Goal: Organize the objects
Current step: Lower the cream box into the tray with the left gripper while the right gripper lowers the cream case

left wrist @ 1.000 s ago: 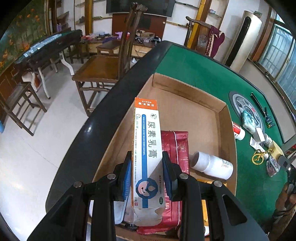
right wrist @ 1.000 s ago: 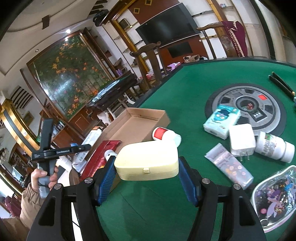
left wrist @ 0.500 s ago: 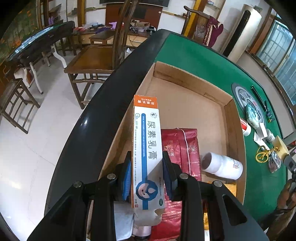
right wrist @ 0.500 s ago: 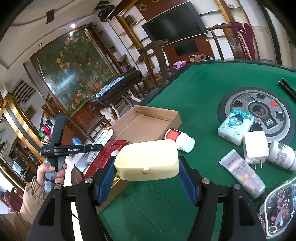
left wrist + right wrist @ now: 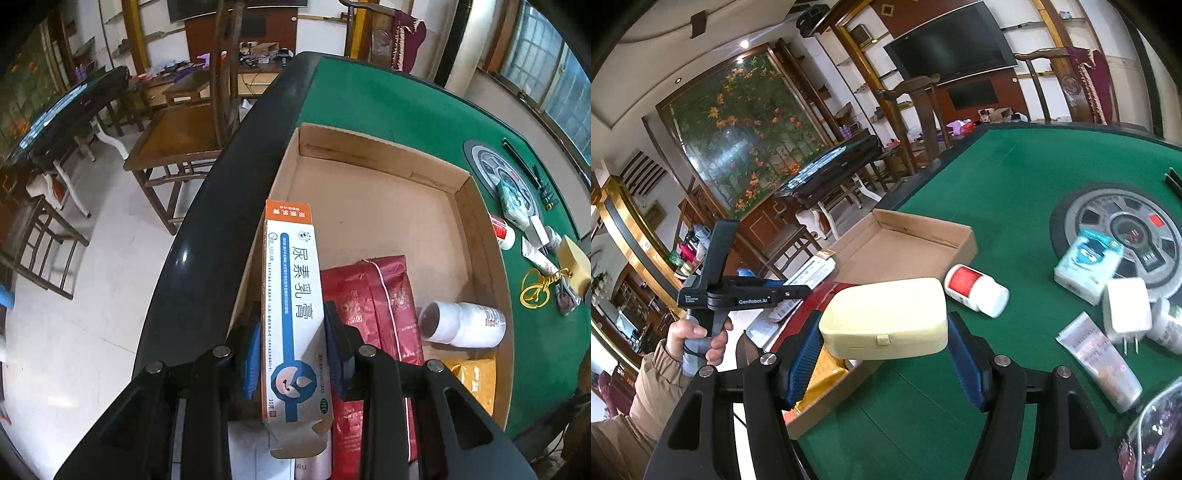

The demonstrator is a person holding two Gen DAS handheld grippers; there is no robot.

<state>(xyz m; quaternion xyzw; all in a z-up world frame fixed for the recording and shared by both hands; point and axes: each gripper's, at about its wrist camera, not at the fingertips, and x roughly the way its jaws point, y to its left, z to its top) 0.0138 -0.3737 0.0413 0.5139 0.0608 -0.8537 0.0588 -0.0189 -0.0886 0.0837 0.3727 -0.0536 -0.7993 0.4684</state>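
My left gripper [image 5: 291,343] is shut on a long white, blue and orange ointment carton [image 5: 290,295], held over the near left part of an open cardboard box [image 5: 369,155]. Inside the box lie a red packet [image 5: 373,299], a white bottle [image 5: 461,325] and a yellow packet [image 5: 476,376]. My right gripper [image 5: 884,347] is shut on a cream plastic case [image 5: 886,321], held above the green table near the box [image 5: 923,229]. In the right wrist view a person's hand [image 5: 701,336] holds the left gripper [image 5: 809,291] with the carton [image 5: 809,273] over the box.
On the green felt [image 5: 997,177] lie a red-capped white bottle [image 5: 975,291], a tissue pack [image 5: 1086,266], a white charger [image 5: 1126,310], a tube [image 5: 1097,358] and a clear pouch [image 5: 1160,428]. A round grey panel [image 5: 1082,206] sits mid-table. Wooden chairs [image 5: 184,140] stand beyond the black table rim [image 5: 207,221].
The left gripper with the carton has shifted over the box and rolled a little. The right gripper has carried the cream case closer to the box.
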